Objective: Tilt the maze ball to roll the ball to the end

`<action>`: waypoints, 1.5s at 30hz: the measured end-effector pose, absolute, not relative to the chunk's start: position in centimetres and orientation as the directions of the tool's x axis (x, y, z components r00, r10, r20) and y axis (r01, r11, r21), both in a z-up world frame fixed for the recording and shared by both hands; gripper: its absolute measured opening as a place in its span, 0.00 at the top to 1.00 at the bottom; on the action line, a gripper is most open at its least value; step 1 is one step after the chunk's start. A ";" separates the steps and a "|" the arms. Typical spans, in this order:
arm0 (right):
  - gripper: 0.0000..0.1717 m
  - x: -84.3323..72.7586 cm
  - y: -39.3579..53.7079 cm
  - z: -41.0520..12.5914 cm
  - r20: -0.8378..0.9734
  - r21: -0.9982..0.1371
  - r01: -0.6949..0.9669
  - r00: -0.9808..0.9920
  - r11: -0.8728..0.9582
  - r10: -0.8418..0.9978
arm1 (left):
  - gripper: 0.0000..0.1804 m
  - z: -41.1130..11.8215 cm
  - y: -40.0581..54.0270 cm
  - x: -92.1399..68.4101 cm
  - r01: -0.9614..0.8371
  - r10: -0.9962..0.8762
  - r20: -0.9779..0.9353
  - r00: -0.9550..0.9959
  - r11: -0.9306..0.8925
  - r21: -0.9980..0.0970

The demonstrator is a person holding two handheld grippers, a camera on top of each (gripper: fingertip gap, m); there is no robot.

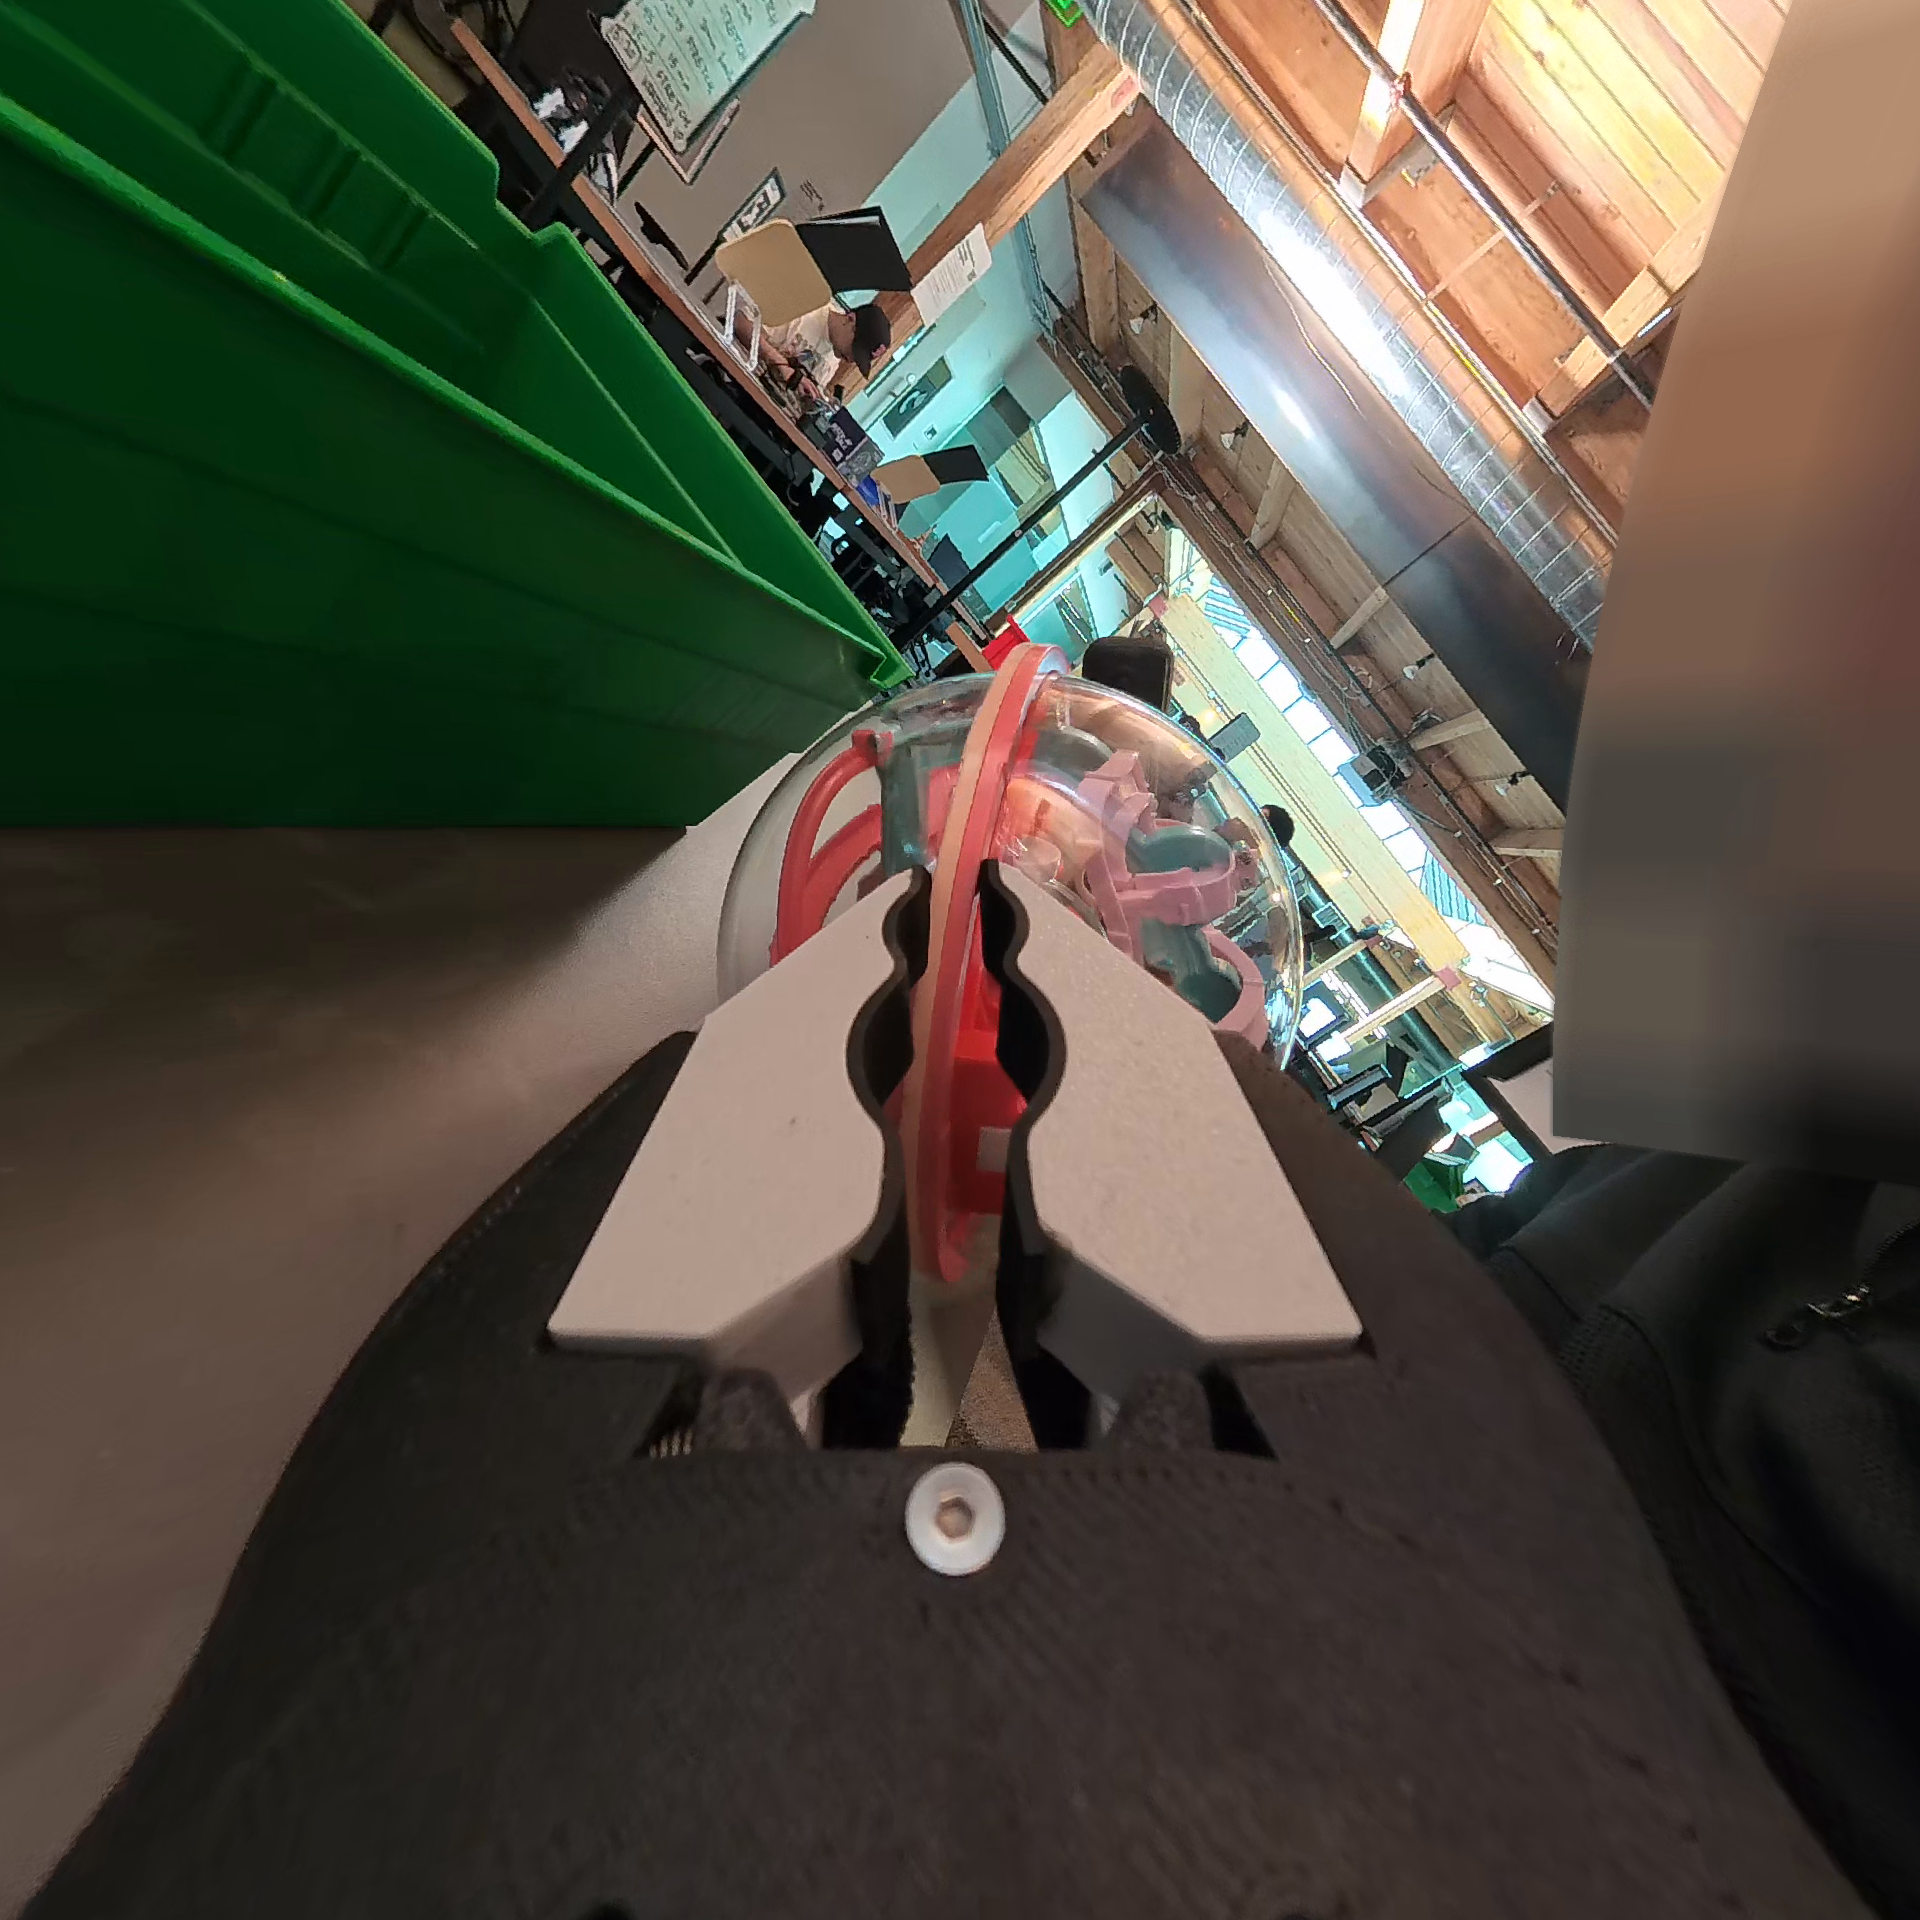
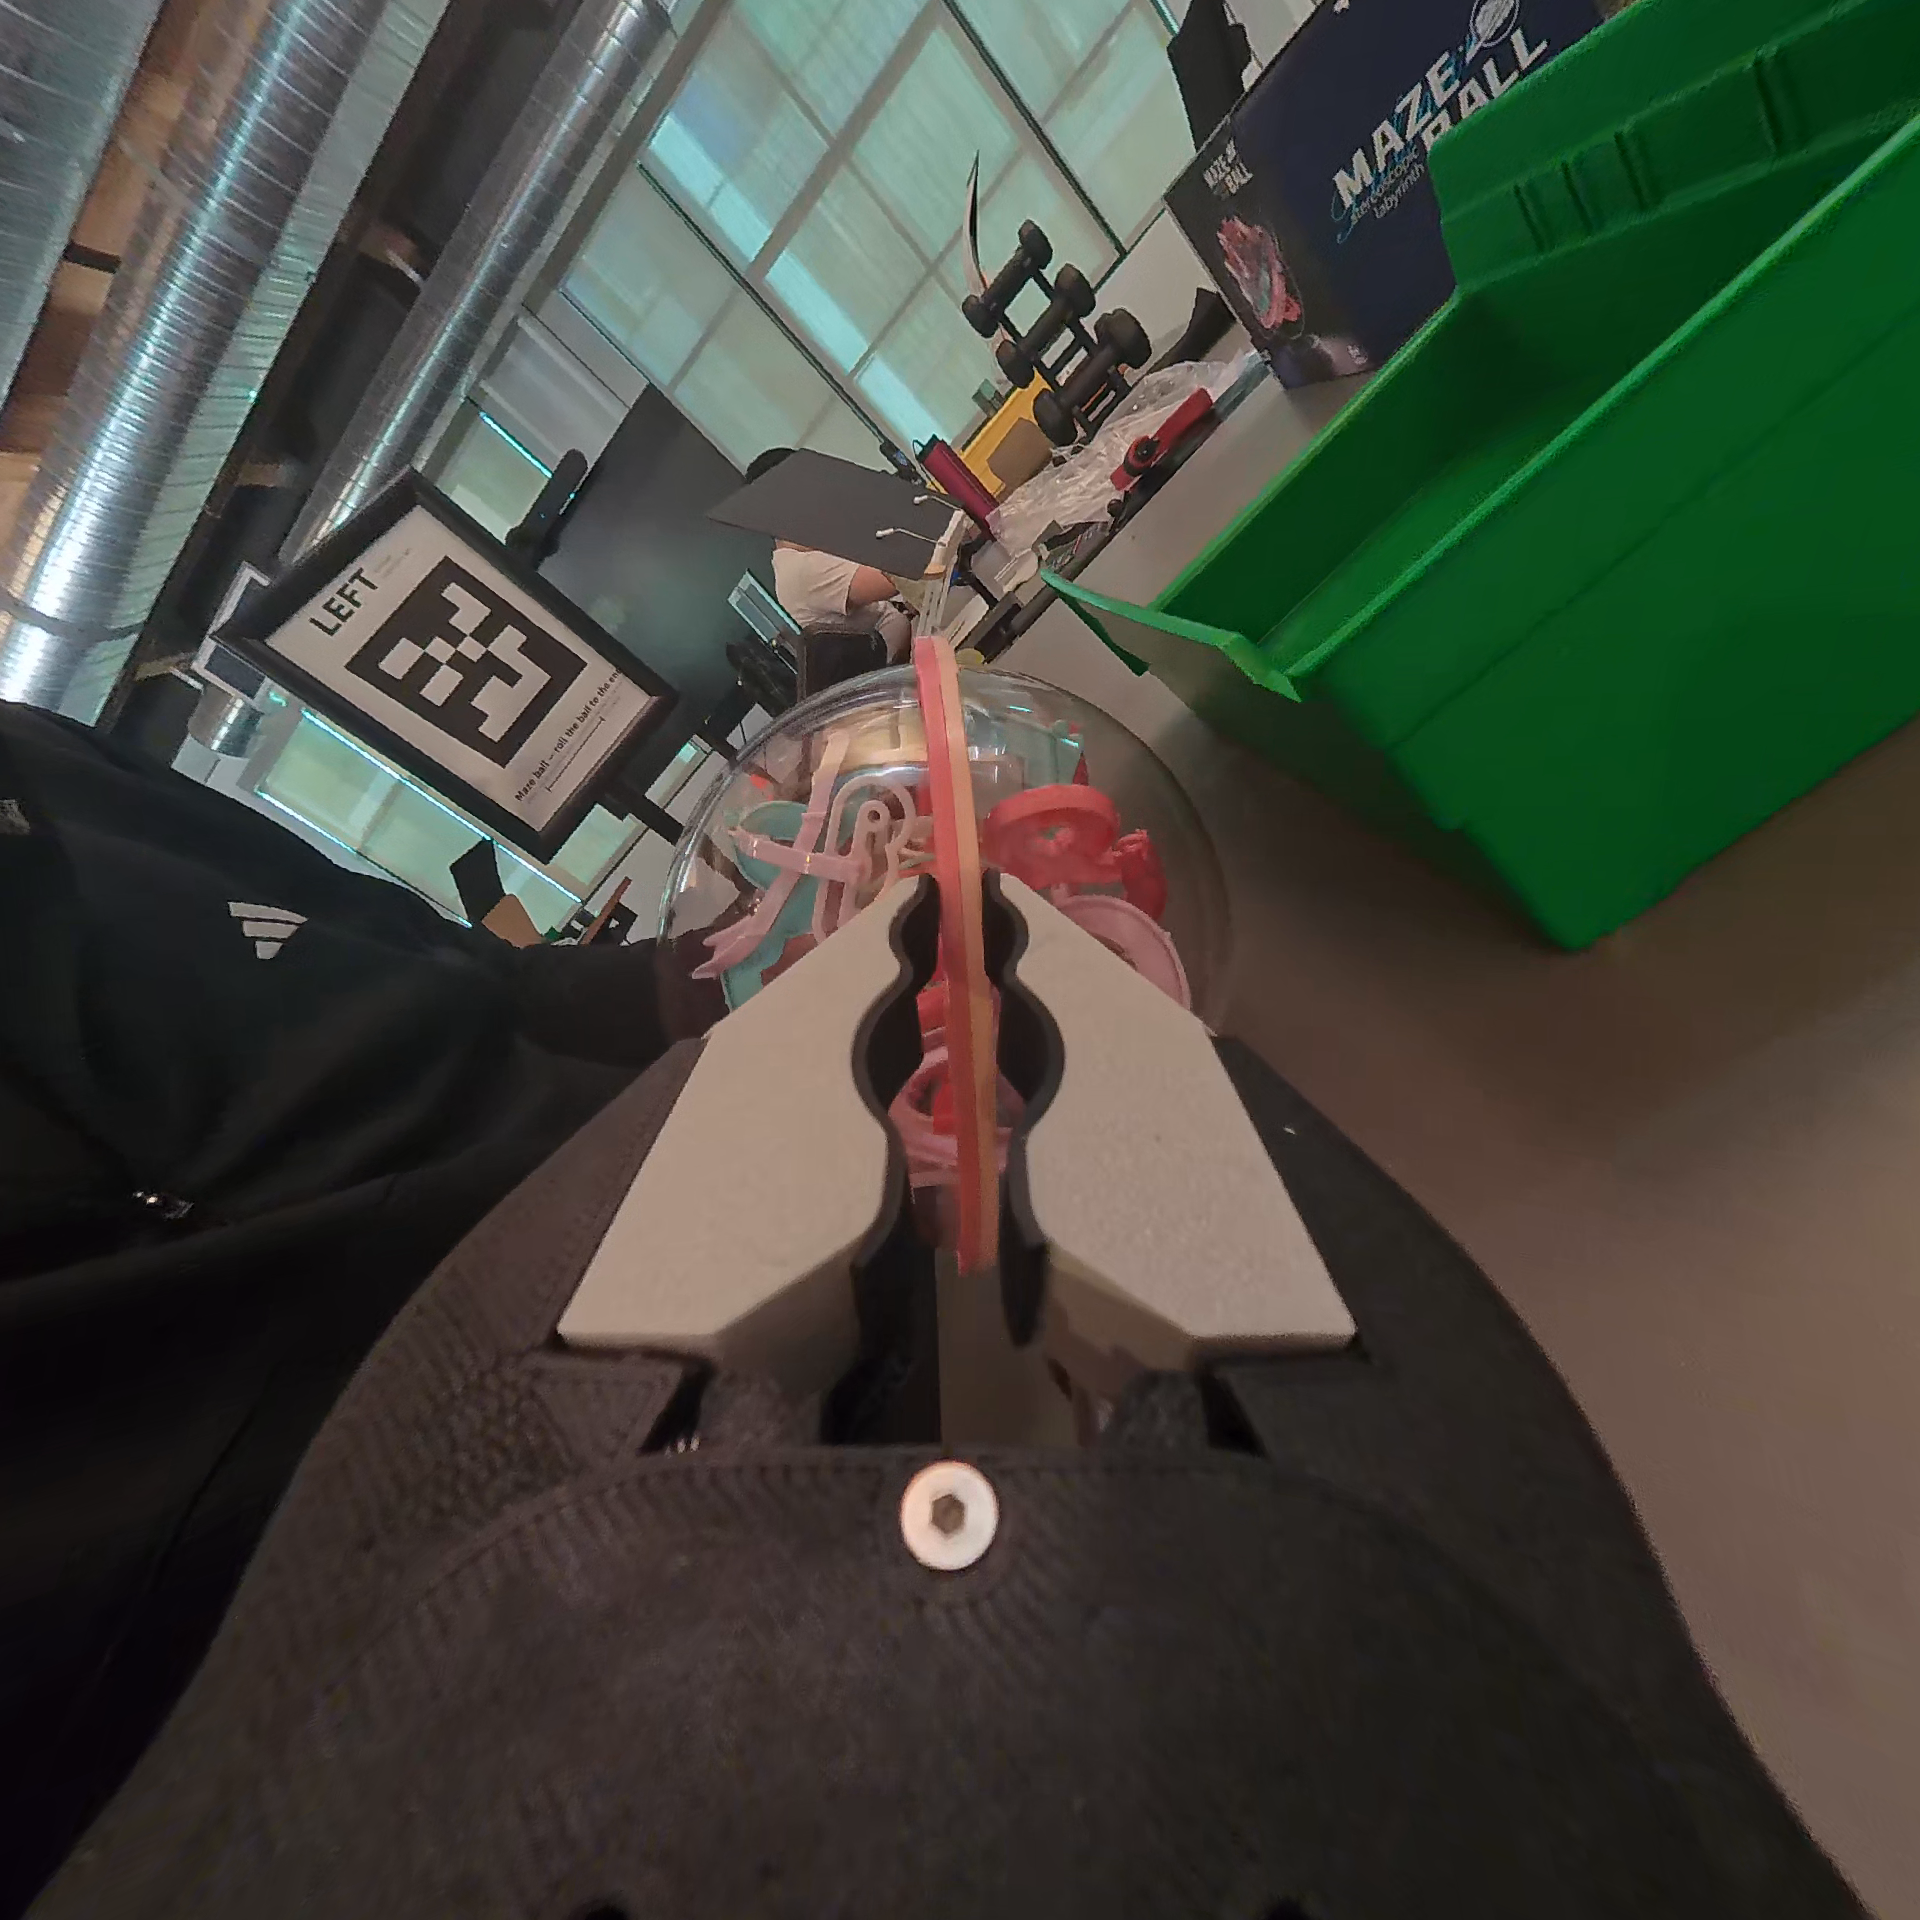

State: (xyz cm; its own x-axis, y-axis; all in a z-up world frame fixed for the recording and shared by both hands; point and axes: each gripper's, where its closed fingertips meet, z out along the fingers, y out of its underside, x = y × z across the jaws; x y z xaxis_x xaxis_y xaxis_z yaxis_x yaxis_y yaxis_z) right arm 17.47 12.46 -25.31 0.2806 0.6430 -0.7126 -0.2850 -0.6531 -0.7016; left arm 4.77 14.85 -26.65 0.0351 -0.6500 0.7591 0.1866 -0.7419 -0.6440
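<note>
Grey fingertips (image 1: 862, 997) of the left gripper (image 1: 954, 883) are closed narrowly on the red equatorial rim (image 1: 997, 748) of the clear maze ball (image 1: 1122, 831), and the same rim is pinched from the opposite side by the right gripper (image 2: 958, 883). Both views are strongly canted, so the sphere is judged to be mid-tilt, raised over the grey table (image 2: 1558, 1143) near the green bins (image 2: 1662, 623). No small ball can be made out among the pink, teal and red tracks. Slow, matched rotation of both wrists is called for next, with both grips kept firm.
</note>
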 end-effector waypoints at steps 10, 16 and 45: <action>0.96 17.7 12.9 -24.8 -0.697 -0.717 -0.283 0.291 -0.637 0.656 | 0.96 -26.6 14.9 5.0 0.188 -0.657 0.753 0.031 -0.736 -0.650; 0.96 17.8 13.0 -24.4 -0.685 -0.728 -0.283 0.298 -0.624 0.665 | 0.96 -26.6 14.8 5.1 0.190 -0.657 0.753 0.027 -0.736 -0.649; 0.96 18.9 13.9 -23.0 -0.666 -0.746 -0.285 0.307 -0.602 0.680 | 0.96 -26.3 14.9 6.4 0.195 -0.672 0.740 0.007 -0.725 -0.661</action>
State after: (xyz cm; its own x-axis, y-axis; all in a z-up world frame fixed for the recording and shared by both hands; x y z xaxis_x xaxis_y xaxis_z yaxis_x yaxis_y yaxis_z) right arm 18.90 13.86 -22.97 0.3065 0.6799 -0.6662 -0.2851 -0.6022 -0.7457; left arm 6.36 14.92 -26.26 0.0075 -0.6724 0.7402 0.1947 -0.7251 -0.6606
